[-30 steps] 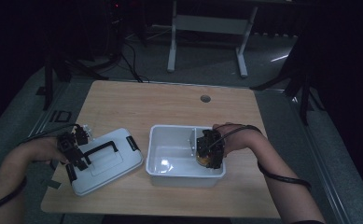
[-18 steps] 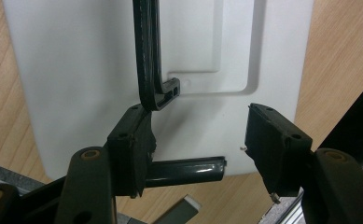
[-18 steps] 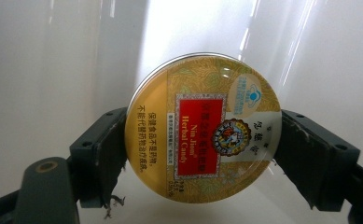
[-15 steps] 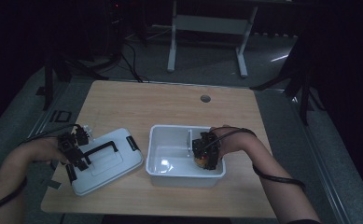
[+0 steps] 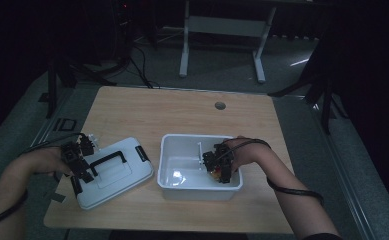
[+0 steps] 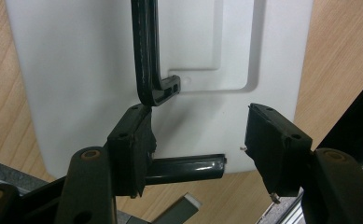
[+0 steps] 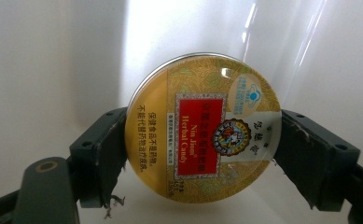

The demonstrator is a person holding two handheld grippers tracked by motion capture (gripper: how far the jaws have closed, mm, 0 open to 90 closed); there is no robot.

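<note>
Over the white lid (image 6: 90, 70), the left gripper (image 6: 198, 149) hangs with its jaws wide apart, the lid's black handle (image 6: 146, 56) just ahead of one jaw, while inside the white bin (image 5: 182, 150) the right gripper (image 7: 202, 140) clamps a round gold candy tin (image 7: 202, 123) squarely between its jaws.

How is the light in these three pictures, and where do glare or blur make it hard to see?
High view: dim, dark surroundings; the white bin has a small bright glint on its floor. Left gripper view: even light, the lid sharp, the near left tongs slightly soft. Right gripper view: bright streaks of glare on the bin wall, a small reflection on the candy tin, whose print is readable.
</note>
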